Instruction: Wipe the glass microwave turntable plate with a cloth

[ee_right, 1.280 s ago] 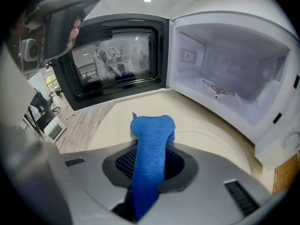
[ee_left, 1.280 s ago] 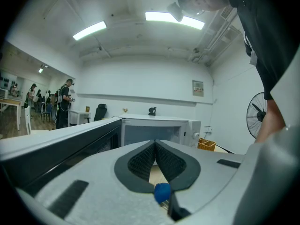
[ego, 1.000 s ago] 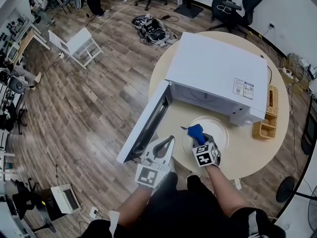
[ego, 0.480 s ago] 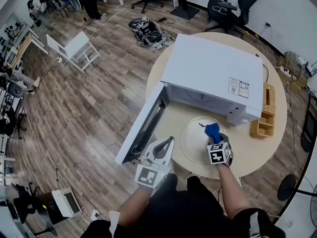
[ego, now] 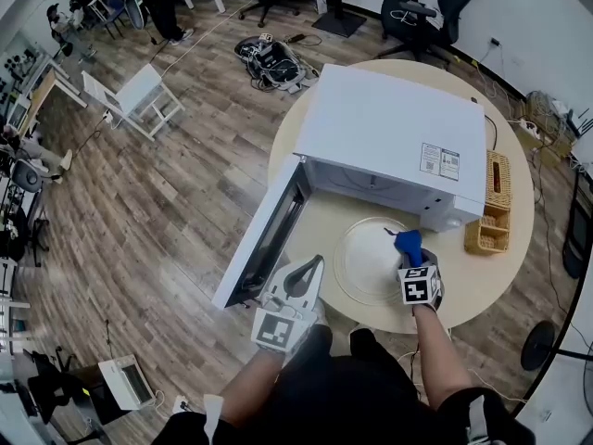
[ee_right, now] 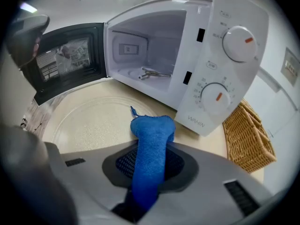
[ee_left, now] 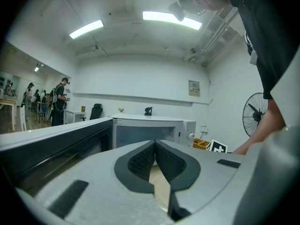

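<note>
From your head, the glass plate (ego: 366,262) lies flat on the round table (ego: 482,281), just in front of the microwave (ego: 394,142), whose door (ego: 264,239) stands open. Your right gripper (ego: 412,256) sits at the plate's 3 o'clock edge with the blue cloth (ego: 408,242) sticking out toward 12. Your left gripper (ego: 313,267) hovers off the plate at about 8 o'clock, beside the door. A wicker basket (ego: 489,213) stands at the table's 3 o'clock side. In your left gripper view the jaws are pressed together with nothing between them. In your right gripper view the jaws pinch the cloth, and its free end rests on the plate's rim near the microwave's dials.
</note>
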A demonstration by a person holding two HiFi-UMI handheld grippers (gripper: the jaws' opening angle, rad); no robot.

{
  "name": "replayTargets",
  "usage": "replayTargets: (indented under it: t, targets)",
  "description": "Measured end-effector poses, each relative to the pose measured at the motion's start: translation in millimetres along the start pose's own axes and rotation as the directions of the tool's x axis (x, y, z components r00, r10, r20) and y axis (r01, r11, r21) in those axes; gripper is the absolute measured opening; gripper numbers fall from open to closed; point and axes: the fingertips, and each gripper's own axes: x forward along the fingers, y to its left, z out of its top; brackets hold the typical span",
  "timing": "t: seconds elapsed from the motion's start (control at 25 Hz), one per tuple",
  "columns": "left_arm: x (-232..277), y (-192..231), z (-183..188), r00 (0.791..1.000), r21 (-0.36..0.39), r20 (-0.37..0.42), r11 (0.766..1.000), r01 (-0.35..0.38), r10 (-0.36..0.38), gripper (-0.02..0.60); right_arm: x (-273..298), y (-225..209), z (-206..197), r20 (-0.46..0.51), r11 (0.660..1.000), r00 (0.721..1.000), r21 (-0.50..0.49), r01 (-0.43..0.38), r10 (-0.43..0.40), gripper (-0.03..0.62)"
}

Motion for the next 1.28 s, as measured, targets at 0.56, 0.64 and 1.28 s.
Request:
replayTargets:
  t: [0.56, 0.64, 1.28]
  targets:
    - [-2, 0, -5, 1.000, 0.008, 0.006, 1.000, 0.000, 0.000, 0.006, -39, 89, 44, 0.146, 0.970, 0.960, -0.089, -0.227, 0.238, 0.074]
    - [-3, 1, -5, 1.000, 0.001, 0.004, 1.000, -0.003, 0.003, 0.006, -43, 115, 48, 0.146, 0.952, 0.945, -0.135, -0.275, 0.294, 0.074]
    - [-5, 10, -7, 1.000, -0.004, -0.011, 1.000, -0.023, 0.023, 0.006, -37, 211, 9, -0.020, 0.861, 0.899, -0.278, -0.426, 0.438, 0.074]
